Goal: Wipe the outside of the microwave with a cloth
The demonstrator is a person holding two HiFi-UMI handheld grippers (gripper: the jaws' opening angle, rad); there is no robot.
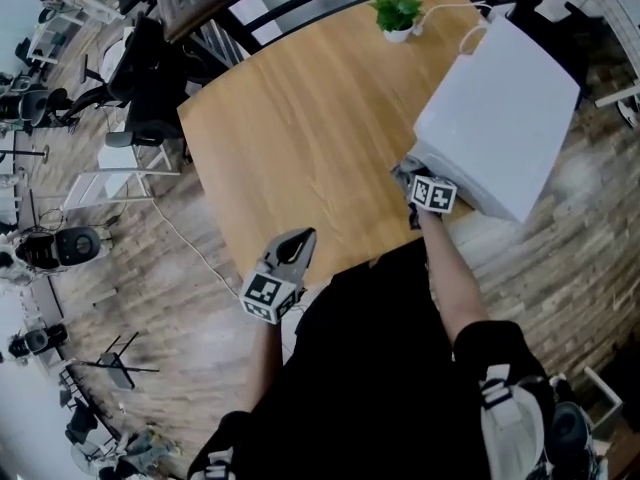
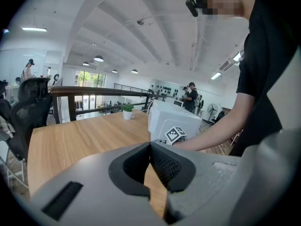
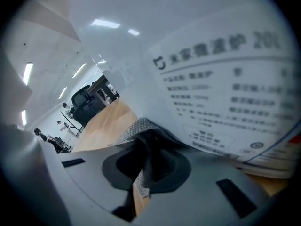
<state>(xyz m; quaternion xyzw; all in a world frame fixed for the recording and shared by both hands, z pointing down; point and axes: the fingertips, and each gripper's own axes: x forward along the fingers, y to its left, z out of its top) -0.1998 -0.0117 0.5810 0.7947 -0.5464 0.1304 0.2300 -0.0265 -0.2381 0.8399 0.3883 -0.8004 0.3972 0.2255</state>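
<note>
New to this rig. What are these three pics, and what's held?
No robot: a person holds a two-jaw claw in each hand. One picture comes from a head camera looking down; the other two ride on the claws. On the light wooden table stand a white boxy microwave and a small green plant in a white pot. The right claw is shut on a grey woven cloth, against the microwave's labelled side. The left claw is shut and empty.

Grey woven cloth (image 3: pixel 141 140), white microwave (image 1: pixel 500 118)
</note>
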